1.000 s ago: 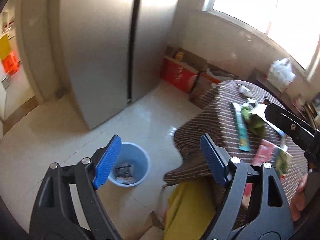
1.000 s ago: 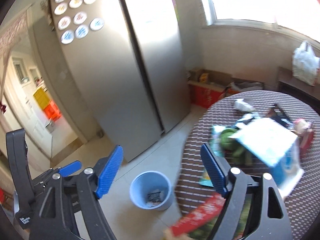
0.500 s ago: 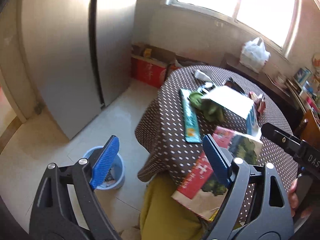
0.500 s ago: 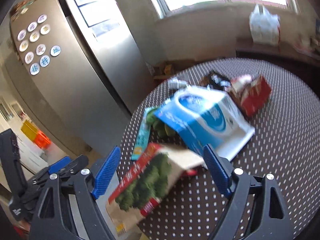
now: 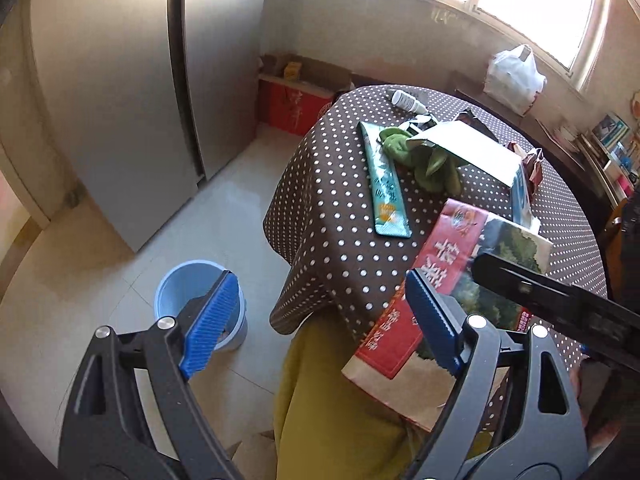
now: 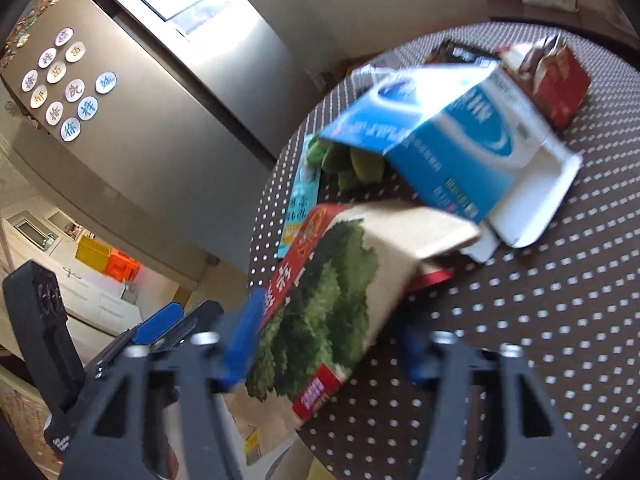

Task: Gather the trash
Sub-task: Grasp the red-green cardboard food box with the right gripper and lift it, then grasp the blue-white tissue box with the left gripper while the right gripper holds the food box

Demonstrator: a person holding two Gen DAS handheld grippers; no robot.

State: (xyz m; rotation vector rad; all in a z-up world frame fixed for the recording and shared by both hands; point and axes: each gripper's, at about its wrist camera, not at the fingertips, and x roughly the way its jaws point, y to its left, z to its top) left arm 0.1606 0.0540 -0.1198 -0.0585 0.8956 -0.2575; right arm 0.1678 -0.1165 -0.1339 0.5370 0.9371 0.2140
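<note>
The right gripper had just been closing, its blue pads on either side of a flattened red-and-green printed cardboard box that overhung the near edge of the round brown polka-dot table; whether the pads pressed it I could not tell. The left gripper stood spread and empty above the floor off the table's left edge, near a light-blue plastic bin. A blue-and-white carton lay near the table's middle.
</note>
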